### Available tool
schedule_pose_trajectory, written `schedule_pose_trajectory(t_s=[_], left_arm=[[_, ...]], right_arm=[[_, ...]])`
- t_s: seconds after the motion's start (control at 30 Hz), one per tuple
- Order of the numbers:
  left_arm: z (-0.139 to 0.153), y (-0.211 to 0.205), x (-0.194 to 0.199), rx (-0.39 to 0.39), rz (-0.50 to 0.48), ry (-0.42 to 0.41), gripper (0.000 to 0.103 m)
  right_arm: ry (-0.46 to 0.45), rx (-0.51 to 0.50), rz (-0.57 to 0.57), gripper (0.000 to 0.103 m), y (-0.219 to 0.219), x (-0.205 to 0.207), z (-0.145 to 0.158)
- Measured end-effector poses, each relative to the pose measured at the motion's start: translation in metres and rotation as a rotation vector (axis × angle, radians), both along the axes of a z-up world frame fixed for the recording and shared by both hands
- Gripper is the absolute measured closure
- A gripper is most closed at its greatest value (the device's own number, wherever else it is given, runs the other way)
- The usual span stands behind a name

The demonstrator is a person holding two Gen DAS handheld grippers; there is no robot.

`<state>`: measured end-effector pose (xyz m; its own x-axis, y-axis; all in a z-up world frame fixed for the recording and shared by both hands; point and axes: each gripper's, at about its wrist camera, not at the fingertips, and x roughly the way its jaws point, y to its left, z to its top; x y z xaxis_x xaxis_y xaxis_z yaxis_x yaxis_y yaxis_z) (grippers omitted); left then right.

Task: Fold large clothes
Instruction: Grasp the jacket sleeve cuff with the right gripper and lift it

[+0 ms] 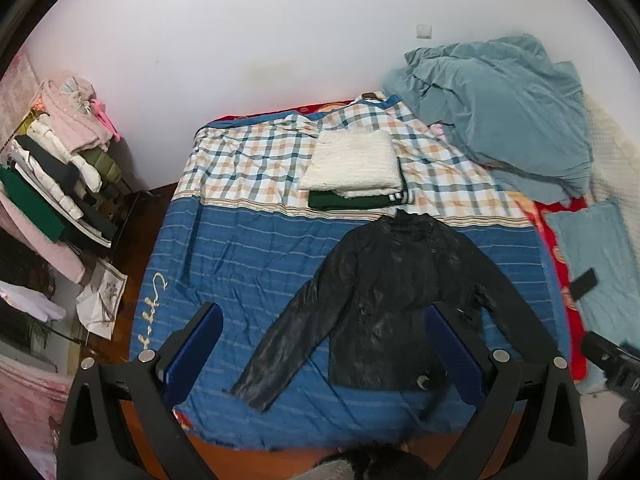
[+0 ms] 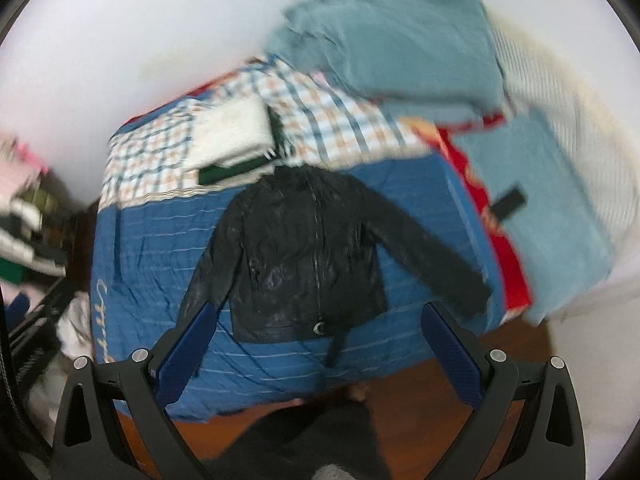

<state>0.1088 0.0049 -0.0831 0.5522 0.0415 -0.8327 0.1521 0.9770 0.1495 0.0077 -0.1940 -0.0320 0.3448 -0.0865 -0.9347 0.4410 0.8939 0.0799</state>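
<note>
Jacket (image 1: 384, 304) lies flat near the bed (image 1: 248, 248) front edge; both hand-held grippers (image 1: 320, 344) (image 2: 316, 344) spread, empty, so they should pinch a sleeve cuff first

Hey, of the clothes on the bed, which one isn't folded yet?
The black jacket: it lies spread flat on the blue sheet, sleeves out. The white sweater and the green garment under it are already folded and stacked.
</note>
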Motion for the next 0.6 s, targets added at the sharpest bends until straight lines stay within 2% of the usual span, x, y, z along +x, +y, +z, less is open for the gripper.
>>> schedule_pose_trajectory(t_s=[0.03,0.07,0.1,0.17,0.33,0.43,0.53,0.6], left_arm=[[-0.017,-0.003,0.008,0.021,0.003,0.002,0.0],[-0.038,-0.007,0.018,0.04,0.005,0.008,0.0],[-0.055,-0.01,0.026,0.058,0.01,0.018,0.0],[-0.095,-0.021,0.04,0.081,0.023,0.054,0.0],[-0.202,-0.051,0.066,0.127,0.087,0.128,0.0],[-0.253,-0.069,0.077,0.164,0.111,0.179,0.0],[-0.311,-0.086,0.083,0.214,0.126,0.241,0.0],[-0.339,-0.098,0.089,0.239,0.121,0.273,0.0]], right_arm=[[0.004,0.049,-0.059,0.0,-0.016,0.005,-0.03],[0.008,0.067,-0.101,0.005,-0.027,0.004,-0.051],[0.009,0.084,-0.147,0.018,-0.04,0.004,-0.073],[0.024,0.128,-0.256,0.037,-0.073,0.001,-0.13],[0.017,0.291,-0.538,0.036,-0.159,-0.036,-0.269],[0.007,0.399,-0.704,0.034,-0.213,-0.067,-0.353],[-0.023,0.499,-0.872,0.033,-0.266,-0.1,-0.425],[-0.07,0.565,-0.998,0.033,-0.299,-0.128,-0.48]])
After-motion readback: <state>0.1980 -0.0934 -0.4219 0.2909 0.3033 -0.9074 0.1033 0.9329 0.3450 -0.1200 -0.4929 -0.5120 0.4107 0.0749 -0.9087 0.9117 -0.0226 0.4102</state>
